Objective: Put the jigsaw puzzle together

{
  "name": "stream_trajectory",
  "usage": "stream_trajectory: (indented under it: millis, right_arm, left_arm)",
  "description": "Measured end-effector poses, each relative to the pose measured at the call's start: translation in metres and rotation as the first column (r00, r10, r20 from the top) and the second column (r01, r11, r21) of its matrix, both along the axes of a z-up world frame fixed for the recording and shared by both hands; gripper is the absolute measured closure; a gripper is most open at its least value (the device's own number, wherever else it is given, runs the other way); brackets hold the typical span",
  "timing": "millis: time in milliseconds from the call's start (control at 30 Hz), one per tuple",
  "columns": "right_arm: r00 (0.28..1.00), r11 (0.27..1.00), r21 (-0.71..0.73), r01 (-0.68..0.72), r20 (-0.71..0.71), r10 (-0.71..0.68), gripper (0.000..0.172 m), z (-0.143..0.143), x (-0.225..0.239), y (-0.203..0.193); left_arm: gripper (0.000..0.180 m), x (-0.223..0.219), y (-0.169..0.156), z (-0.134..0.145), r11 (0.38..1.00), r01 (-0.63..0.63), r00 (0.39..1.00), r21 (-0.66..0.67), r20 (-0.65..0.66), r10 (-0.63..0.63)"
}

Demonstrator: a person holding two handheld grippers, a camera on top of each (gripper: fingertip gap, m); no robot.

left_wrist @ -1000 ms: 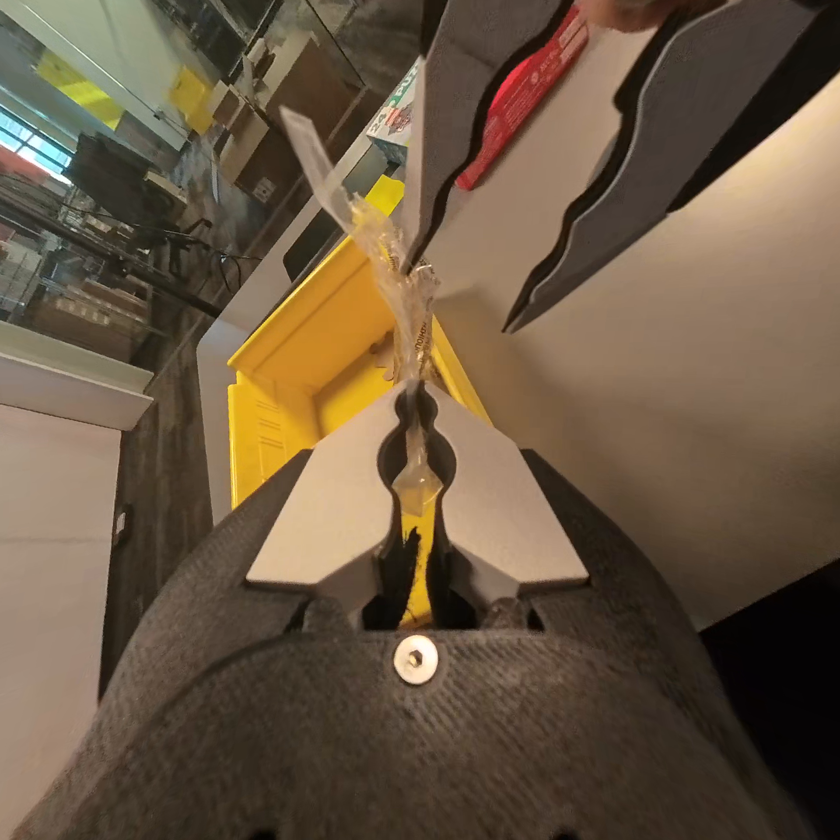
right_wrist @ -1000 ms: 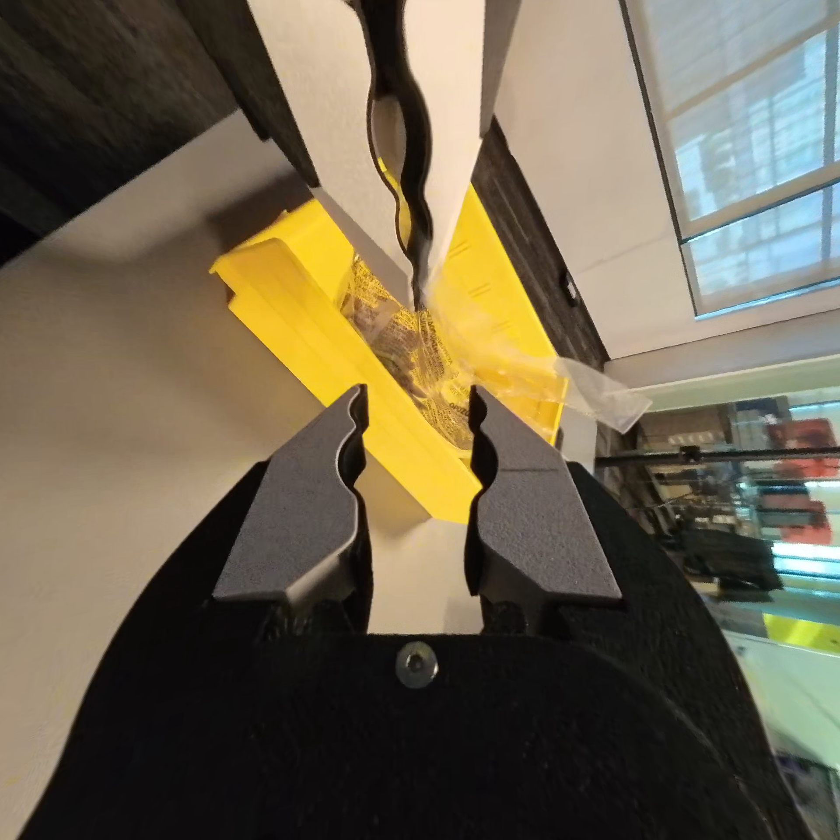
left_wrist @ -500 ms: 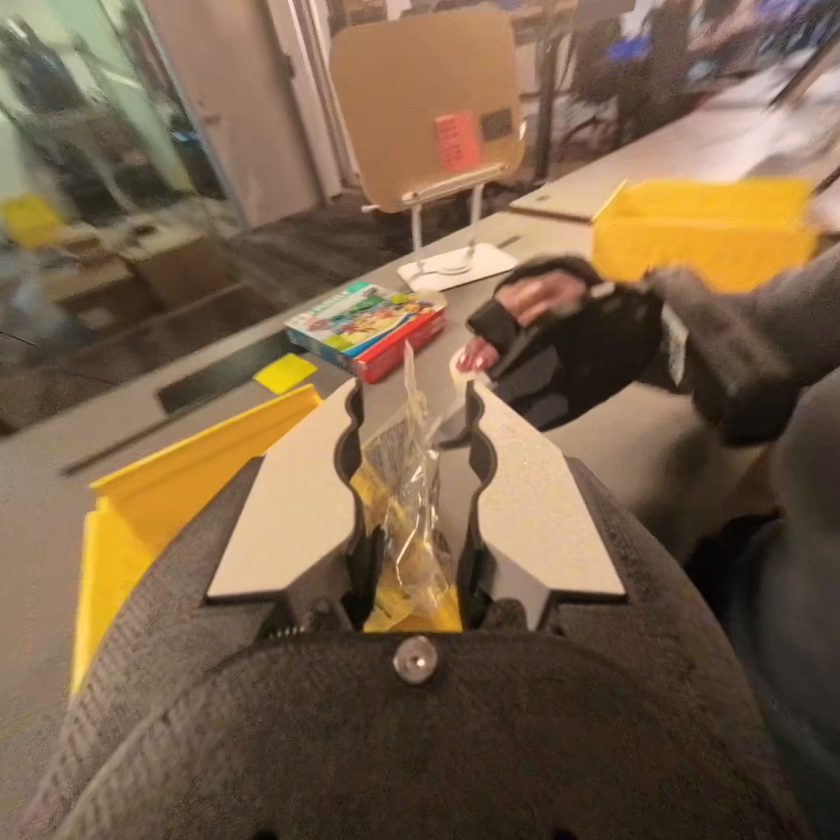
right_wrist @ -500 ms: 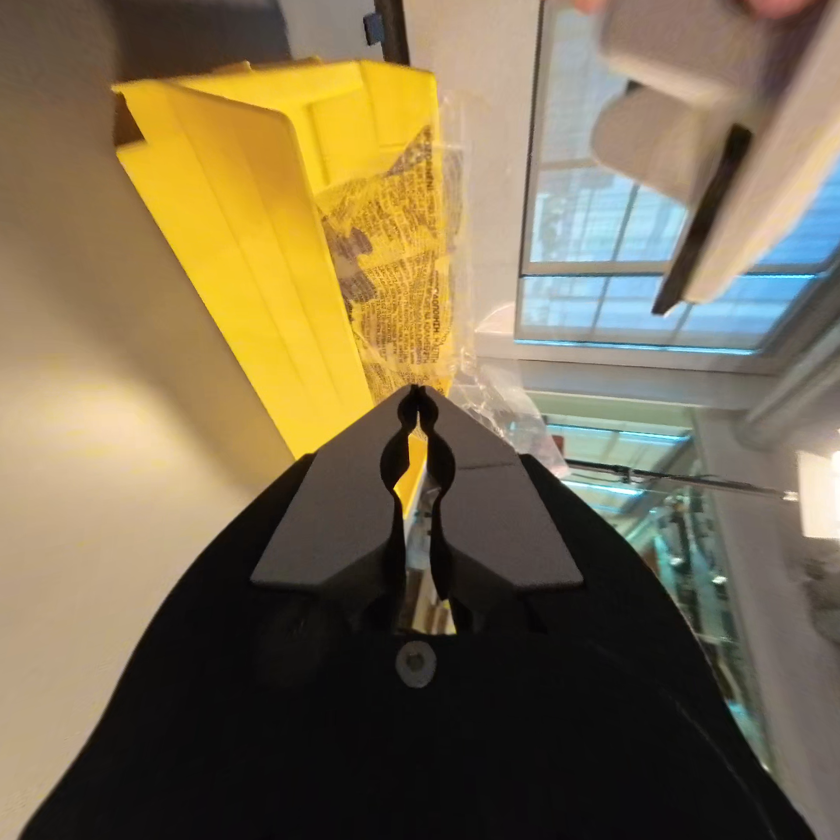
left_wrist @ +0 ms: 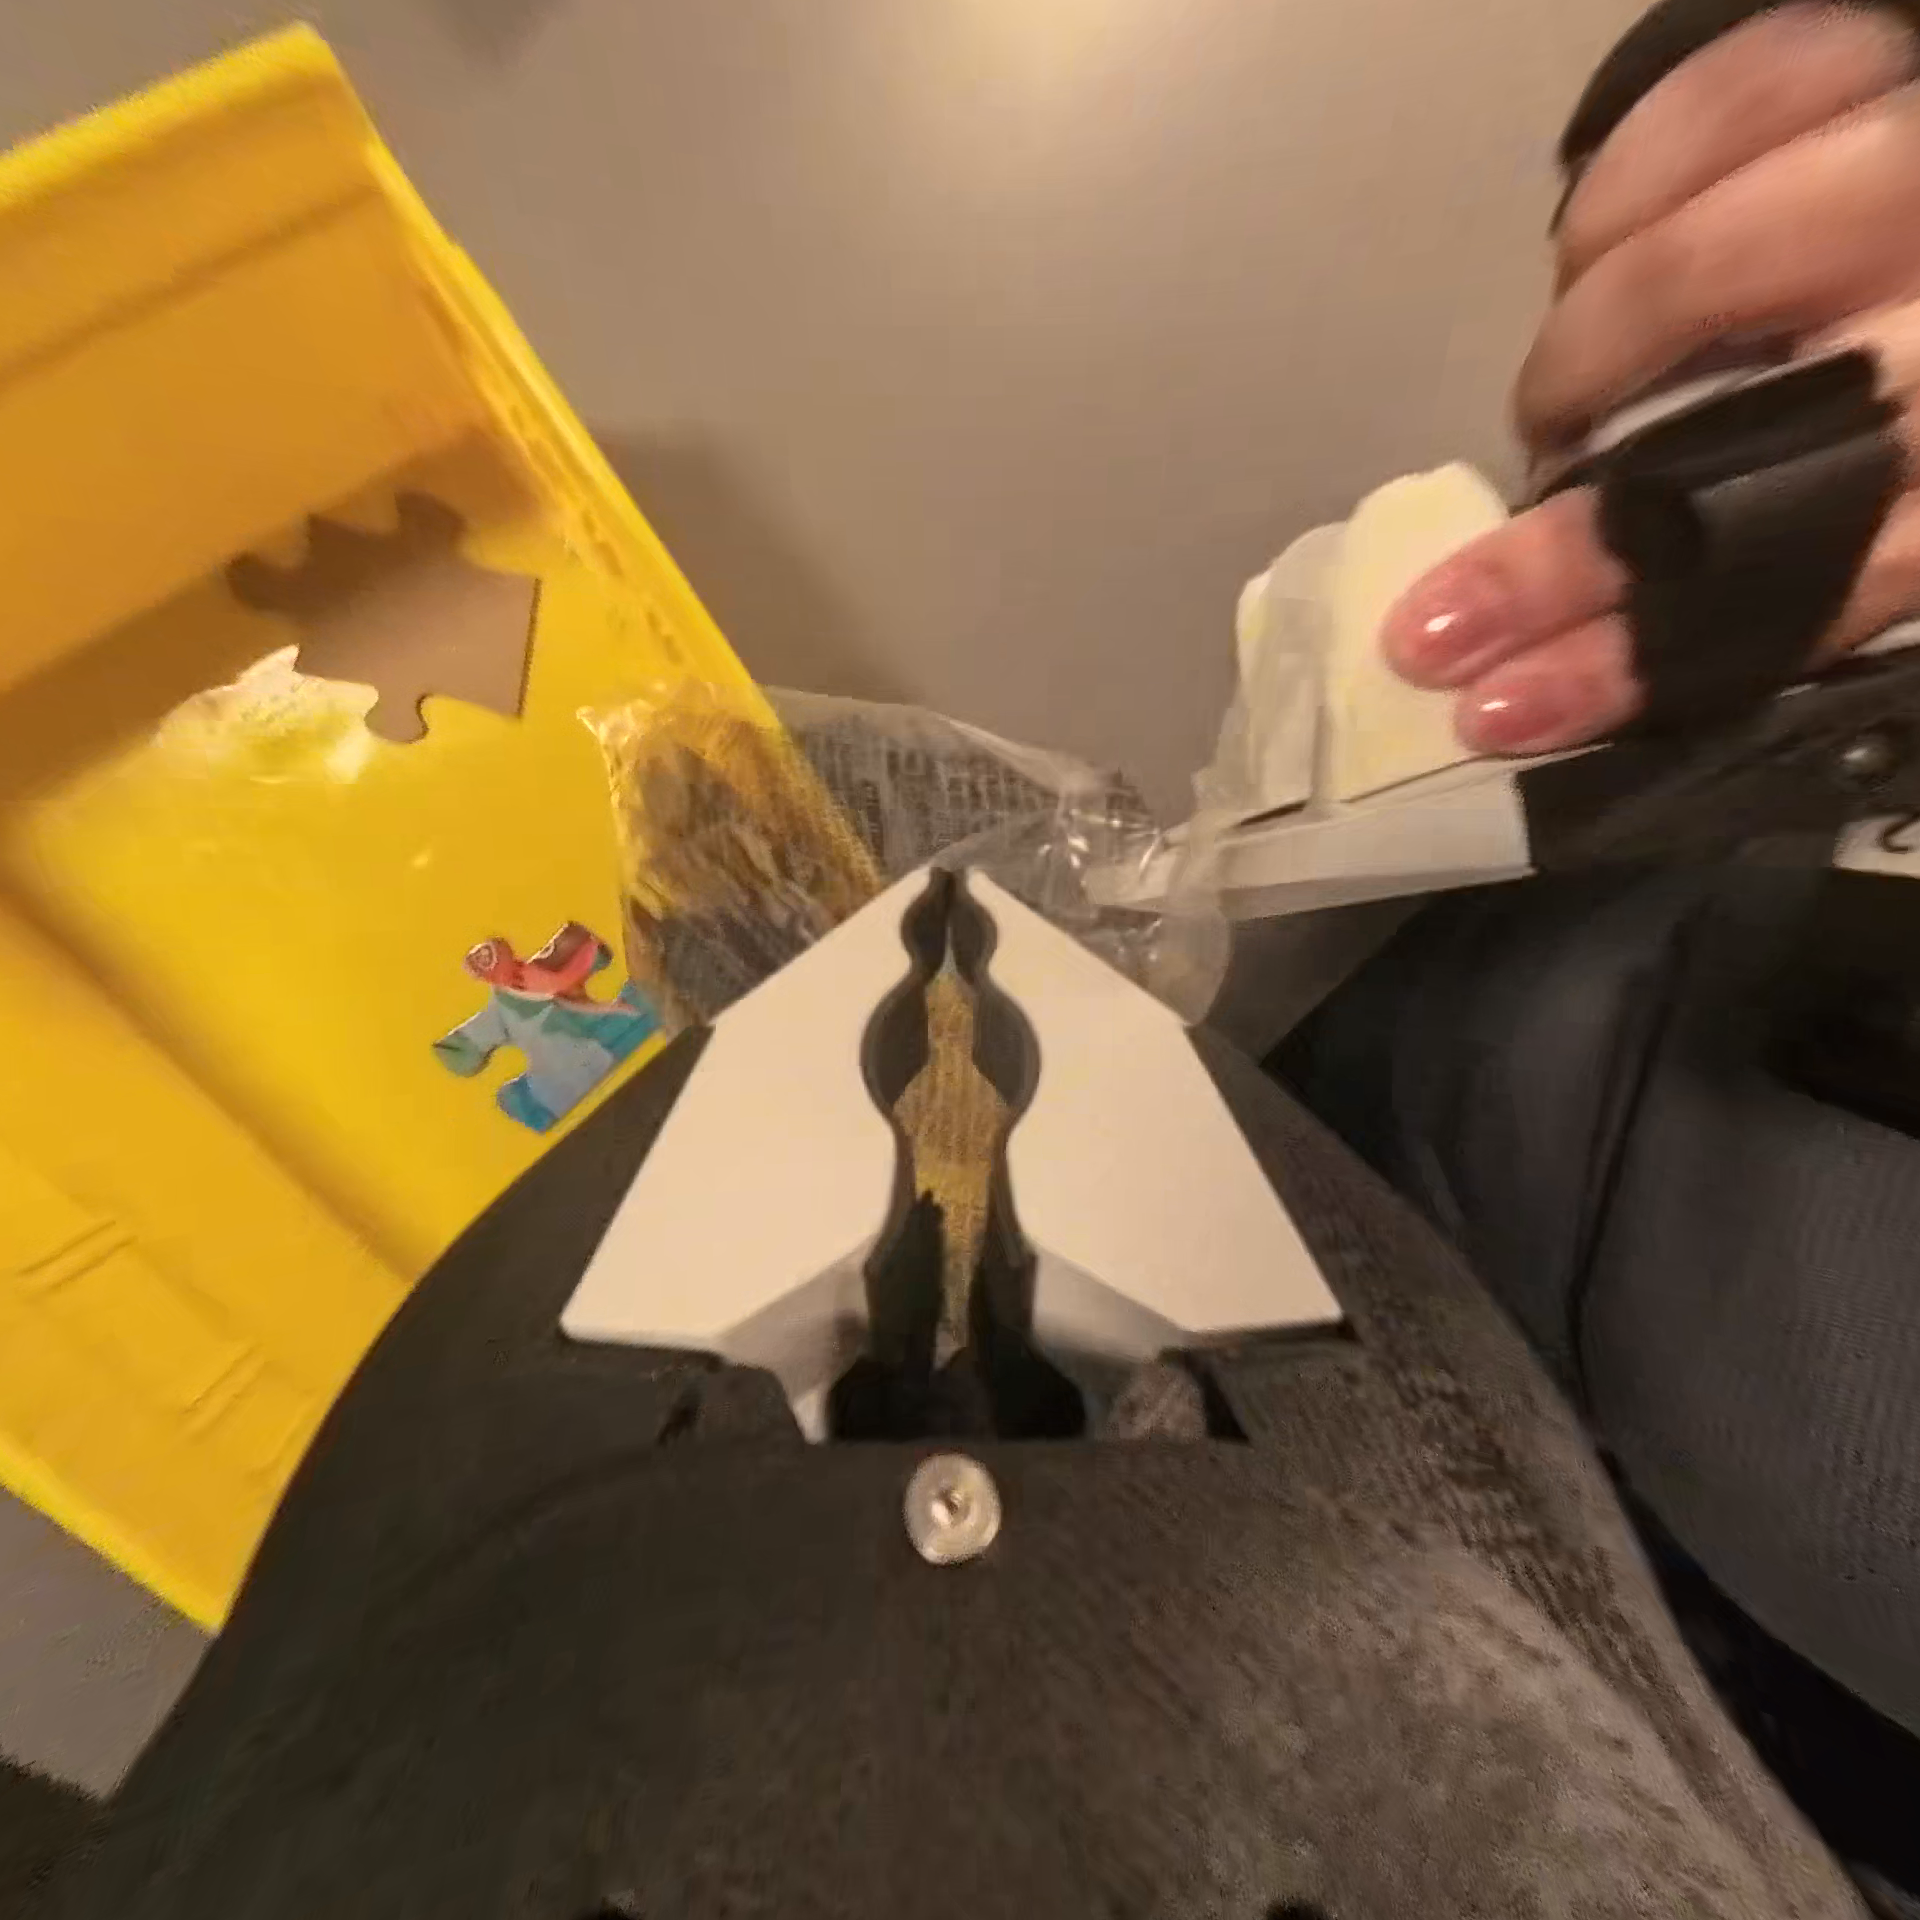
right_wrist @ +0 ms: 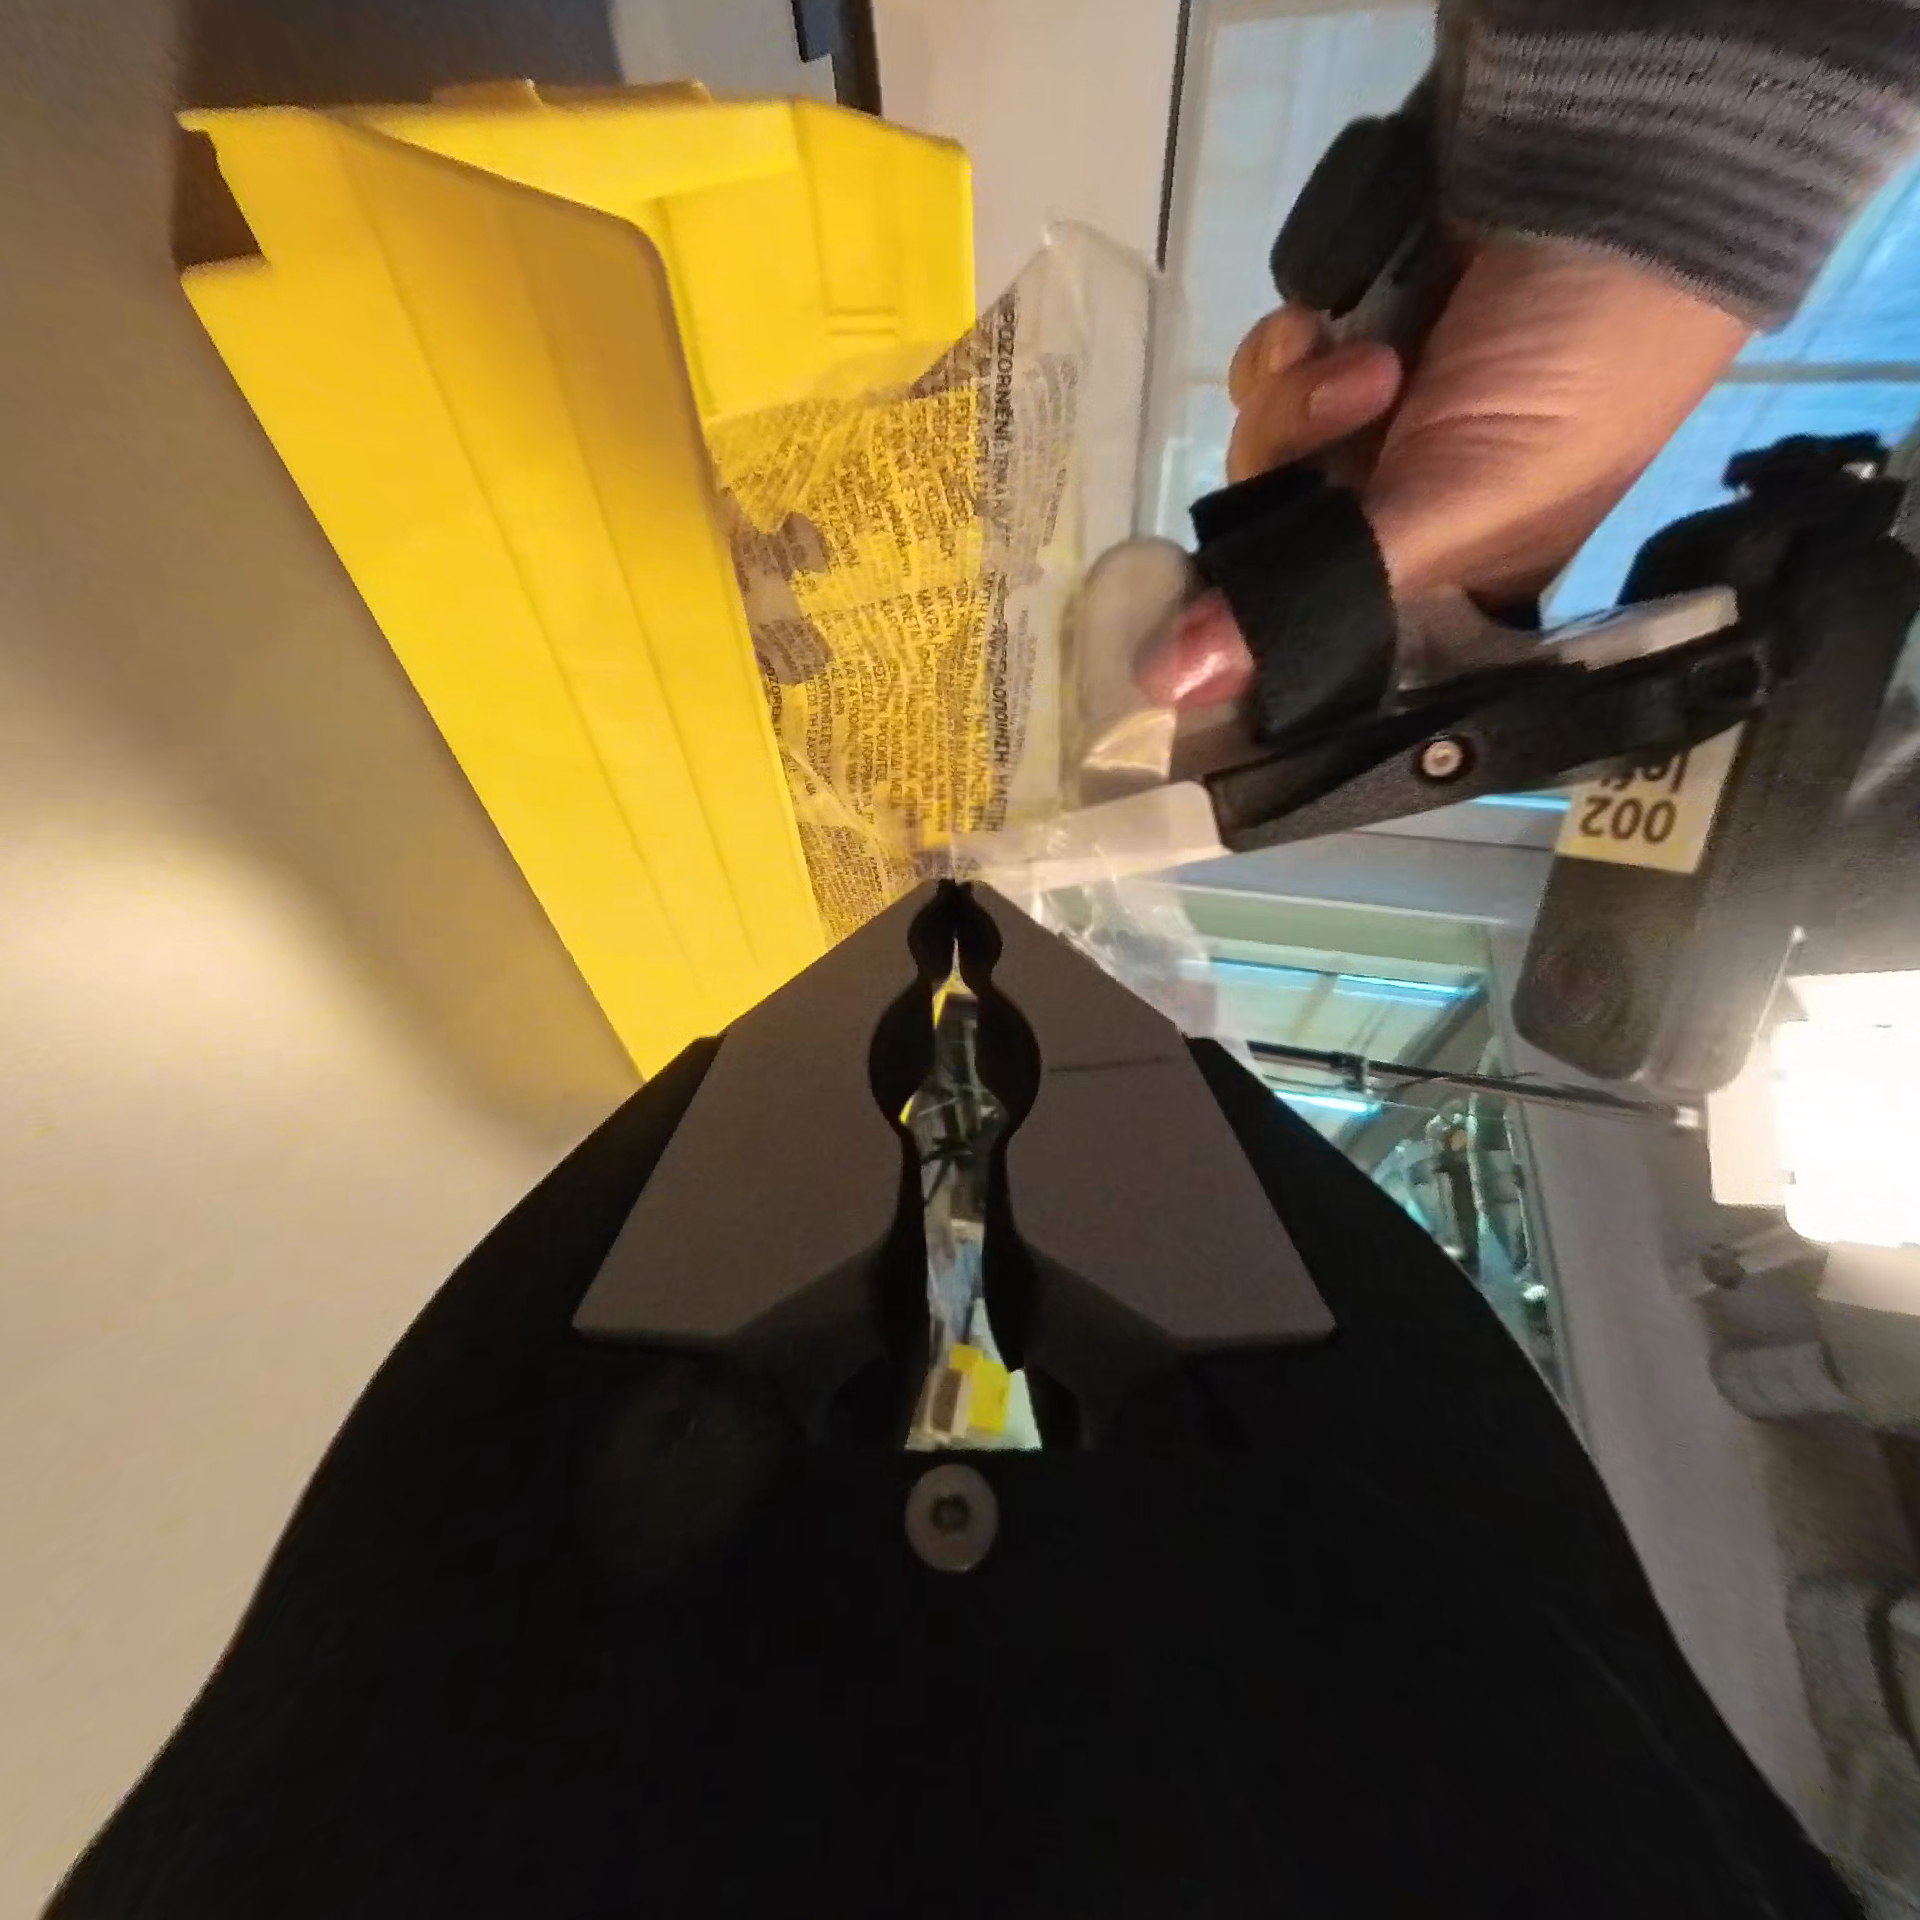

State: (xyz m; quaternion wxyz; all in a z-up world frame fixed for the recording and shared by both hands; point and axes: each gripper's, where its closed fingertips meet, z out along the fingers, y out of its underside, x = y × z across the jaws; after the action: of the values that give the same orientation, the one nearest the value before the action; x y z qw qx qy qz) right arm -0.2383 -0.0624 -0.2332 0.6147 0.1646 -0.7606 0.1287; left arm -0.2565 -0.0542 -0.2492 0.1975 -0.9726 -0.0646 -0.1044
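Both grippers are clamping one clear plastic bag (right_wrist: 935, 582), printed with dark text and crumpled: the left gripper (left_wrist: 948, 881) and right gripper (right_wrist: 948, 886) are each pinching its film beside a yellow bin (left_wrist: 208, 831) holding puzzle pieces (left_wrist: 540, 1023). The bin is resting on a beige surface (left_wrist: 935, 312); windows (right_wrist: 1818, 343) are glowing beyond.

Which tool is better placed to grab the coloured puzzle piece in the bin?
Left, probably: the left tool sits nearest the puzzle piece in the bin. It and the right tool pinch the bag, so it must release first.
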Motion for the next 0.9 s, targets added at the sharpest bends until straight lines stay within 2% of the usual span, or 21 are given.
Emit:
stream_trajectory:
  millis: [67,233,267,300,333,433,500,567,600,700,767,900]
  right_arm:
    - [0.999,1.0,-0.008,0.016,0.046,-0.016,0.172,-0.002,0.0,0.001]
    - [0.966,0.996,-0.048,0.074,0.251,-0.06,0.172,-0.014,0.001,0.004]
    - [0.956,0.997,-0.043,0.066,0.289,-0.05,0.172,-0.017,0.004,0.002]
    - [0.943,0.997,-0.056,0.048,0.33,-0.027,0.172,-0.02,0.009,-0.002]
    - [0.934,0.997,-0.065,0.038,0.356,-0.013,0.172,-0.021,0.013,-0.005]
    - [0.944,0.996,-0.071,0.05,0.329,-0.024,0.172,-0.017,0.012,-0.003]
    - [0.966,0.994,-0.099,0.054,0.257,-0.027,0.172,-0.007,0.006,-0.001]
    - [0.991,0.997,-0.072,0.039,0.129,-0.03,0.172,0.002,0.001,-0.001]
    - [0.998,0.999,-0.039,0.032,0.059,-0.029,0.172,0.005,-0.001,-0.001]
    - [0.997,0.998,0.055,0.028,-0.077,-0.023,0.172,0.003,-0.002,-0.003]
    - [0.997,0.998,0.051,0.022,-0.079,-0.018,0.172,-0.001,0.0,-0.004]
    - [0.997,1.0,0.012,0.021,-0.068,-0.02,0.172,0.0,0.002,-0.004]
  left_arm:
    - [0.18,-0.004,-0.001,-0.005,0.999,0.026,0.999,-0.025,-0.045,-0.027]
    - [0.18,-0.041,-0.004,0.006,0.999,-0.031,0.946,0.011,-0.324,0.033]
    - [0.18,-0.061,-0.01,0.012,0.997,-0.079,0.885,-0.009,-0.461,0.066]
    - [0.18,-0.089,-0.026,0.02,0.99,-0.123,0.772,-0.074,-0.634,0.048]
    - [0.18,-0.102,-0.036,0.025,0.984,-0.149,0.722,-0.099,-0.691,0.04]
    - [0.18,-0.082,-0.038,0.014,0.988,-0.15,0.871,-0.029,-0.477,0.118]
    - [0.18,-0.056,-0.026,0.017,0.988,-0.133,0.956,0.08,-0.255,0.149]
    - [0.178,-0.028,-0.006,0.034,0.965,-0.121,0.991,0.231,-0.031,0.132]
    - [0.16,-0.02,-0.001,0.039,0.958,-0.131,0.991,0.255,0.026,0.128]
    - [0.142,-0.013,-0.001,0.035,0.97,-0.127,0.992,0.206,0.011,0.127]
    - [0.13,-0.005,-0.003,0.027,0.98,-0.122,0.993,0.155,0.024,0.119]
    - [0.129,-0.004,-0.006,0.006,0.988,-0.145,0.989,0.055,0.011,0.145]
